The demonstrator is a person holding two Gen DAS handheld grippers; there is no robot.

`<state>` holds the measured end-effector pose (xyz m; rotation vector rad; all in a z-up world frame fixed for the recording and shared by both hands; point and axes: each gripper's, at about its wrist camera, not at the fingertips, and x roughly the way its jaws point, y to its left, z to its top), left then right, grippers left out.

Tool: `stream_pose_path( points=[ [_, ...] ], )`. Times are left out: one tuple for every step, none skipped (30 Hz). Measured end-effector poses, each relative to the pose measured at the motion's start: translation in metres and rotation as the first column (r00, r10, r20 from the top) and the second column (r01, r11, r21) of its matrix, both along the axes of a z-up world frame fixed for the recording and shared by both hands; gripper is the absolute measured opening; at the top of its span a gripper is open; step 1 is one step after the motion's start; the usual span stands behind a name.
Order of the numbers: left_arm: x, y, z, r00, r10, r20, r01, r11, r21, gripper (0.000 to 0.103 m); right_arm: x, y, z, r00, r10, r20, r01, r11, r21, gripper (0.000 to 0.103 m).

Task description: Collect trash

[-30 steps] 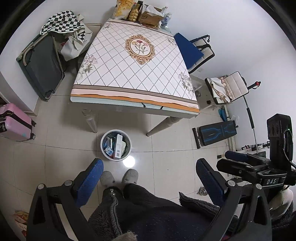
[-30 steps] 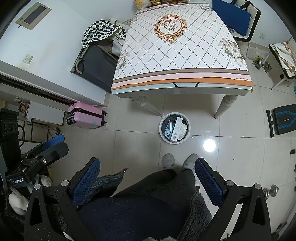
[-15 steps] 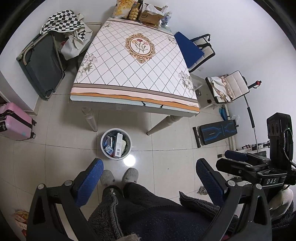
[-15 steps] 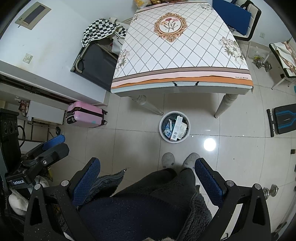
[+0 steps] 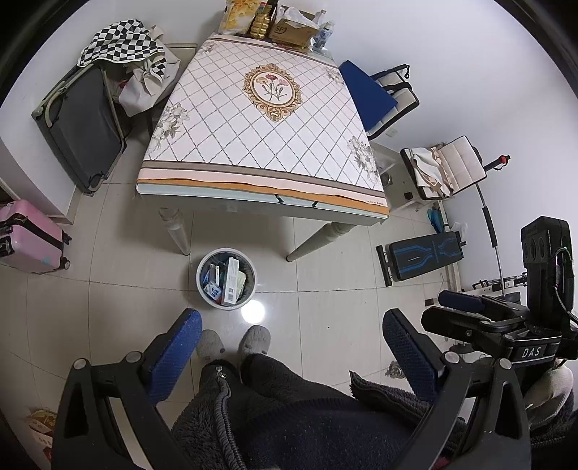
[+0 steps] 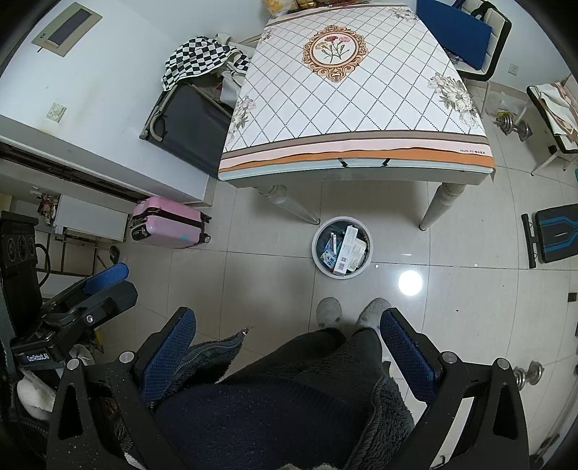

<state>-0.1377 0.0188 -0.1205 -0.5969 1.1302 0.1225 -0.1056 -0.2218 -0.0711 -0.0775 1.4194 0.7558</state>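
The trash bin [image 5: 226, 277] stood on the tiled floor just in front of the table [image 5: 260, 119], between its two near legs, and served as the fixed mark for everything else. Cartons and small packets already lay inside it, so the collected trash was in the bin, and the tabletop nearer the bin showed bare cloth. That probably explained the posture: both tools were held high and back from the bin, over the person's slippers [image 5: 234, 341], as though the work was largely done or a new sweep was being judged.

The left gripper [image 5: 292, 349] had its blue pads spread wide with nothing between them. The right gripper [image 6: 287, 343] was likewise spread and held nothing.

The left wrist view alone showed the far end of the table from the bin, where a cardboard box [image 5: 294, 30], yellow packets and bottles stood against the wall; whether any counted as trash could not be told. It also showed the right tool off to the right of the bin.

The right wrist view alone showed dumbbells [image 6: 513, 124] on the floor beyond the table, a wall panel far to the left of the bin, and the pink suitcase [image 6: 168, 222] whole rather than cut by the edge
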Motion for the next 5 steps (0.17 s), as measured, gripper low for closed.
stream_pose_path(
  points=[
    [-0.0005,0.0,0.0,1.0,0.0,0.002,0.0,1.0,0.0,0.102,-0.0008,-0.0001,0.0003,1.0,0.0,0.0,0.0,1.0,0.001,0.103],
    [-0.0026,-0.0011,-0.0007,1.0,0.001,0.005,-0.001,1.0,-0.005,0.102,-0.0011,-0.0002,0.0005,1.0,0.001,0.0,-0.001,1.0,0.002,0.103],
    [-0.0036,-0.002,-0.0006,1.0,0.002,0.006,-0.002,1.0,-0.007,0.102,-0.0017,-0.0005,0.001,1.0,0.002,0.001,-0.002,1.0,0.002,0.103],
    [-0.0057,-0.0025,-0.0009,1.0,0.001,0.007,-0.001,1.0,-0.006,0.102,-0.0023,-0.0005,0.0013,1.0,0.003,0.001,-0.003,1.0,0.002,0.103],
    [-0.0069,-0.0034,-0.0006,1.0,0.0,0.006,0.0,1.0,-0.004,0.102,-0.0028,-0.0005,0.0015,1.0,0.005,0.001,-0.005,1.0,0.004,0.103]
  ],
)
